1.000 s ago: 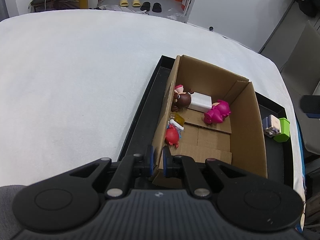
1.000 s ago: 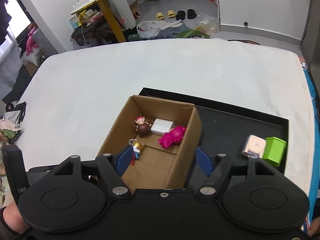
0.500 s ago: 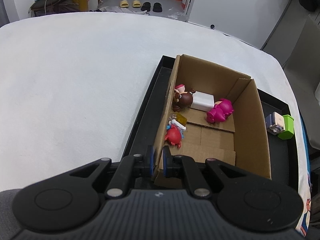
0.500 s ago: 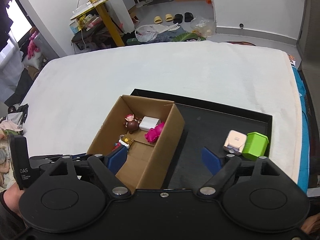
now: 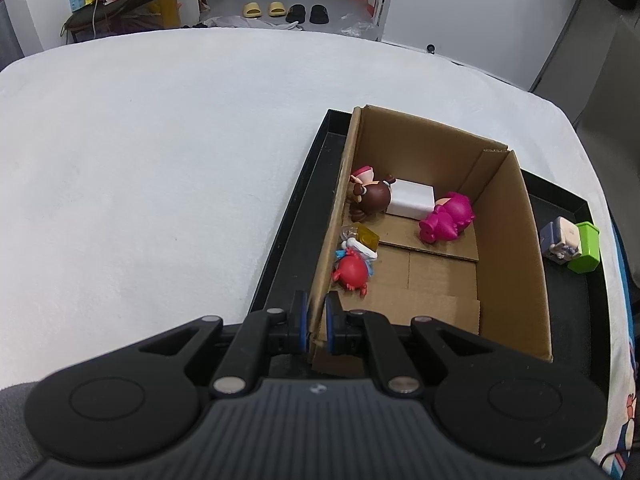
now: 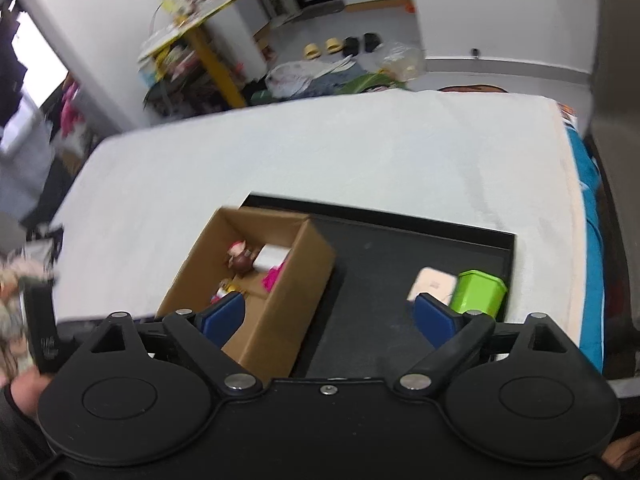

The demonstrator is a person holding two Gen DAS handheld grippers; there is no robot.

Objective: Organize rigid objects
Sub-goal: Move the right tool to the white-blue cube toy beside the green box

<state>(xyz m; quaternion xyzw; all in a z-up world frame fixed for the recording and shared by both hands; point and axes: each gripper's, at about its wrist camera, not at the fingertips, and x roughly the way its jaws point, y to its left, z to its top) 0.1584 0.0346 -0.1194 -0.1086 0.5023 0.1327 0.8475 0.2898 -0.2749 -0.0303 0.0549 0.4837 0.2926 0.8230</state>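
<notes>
**Two toys left, off to the right gripper's side**

The green bin (image 6: 478,292) and the block toy (image 6: 432,286) touching it sit on the black tray (image 6: 380,248), outside the cardboard box (image 6: 280,312). They lie just ahead of the right gripper (image 6: 328,316), by its right finger; its empty jaws are opening. The left gripper (image 5: 316,316) pinches the box wall.

Even indoor light; right wrist view motion-blurred, fisheye-curved edges.
</notes>
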